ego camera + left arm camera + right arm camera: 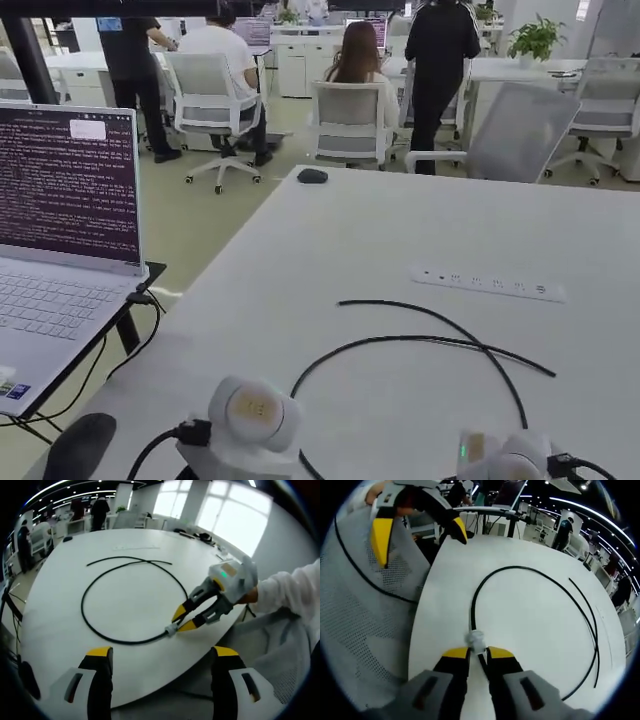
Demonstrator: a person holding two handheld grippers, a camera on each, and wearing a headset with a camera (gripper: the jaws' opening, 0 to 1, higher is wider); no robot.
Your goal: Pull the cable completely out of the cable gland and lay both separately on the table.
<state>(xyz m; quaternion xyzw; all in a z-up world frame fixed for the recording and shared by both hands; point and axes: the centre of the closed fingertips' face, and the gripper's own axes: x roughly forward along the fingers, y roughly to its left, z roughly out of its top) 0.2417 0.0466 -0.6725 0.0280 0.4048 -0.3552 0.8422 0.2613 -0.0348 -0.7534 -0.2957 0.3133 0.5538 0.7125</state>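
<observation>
Well, I see the white table (400,230) with a laptop (60,200) at the frame's left edge and a power strip (490,283) beyond the looped black cable (420,340). My right gripper (478,653) clamps the cable just behind the blurred cable gland (476,639), lower centre. The left gripper (162,652) holds its 2 jaws wide apart.

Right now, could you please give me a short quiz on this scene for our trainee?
1. True or false: the left gripper is open.
2. What is the right gripper clamped on? A) the power strip B) the cable C) the mouse
3. Fill in: the cable gland sits ___ the cable, just ahead of the right gripper's jaws.

Key: 1 true; 2 B; 3 on.
</observation>
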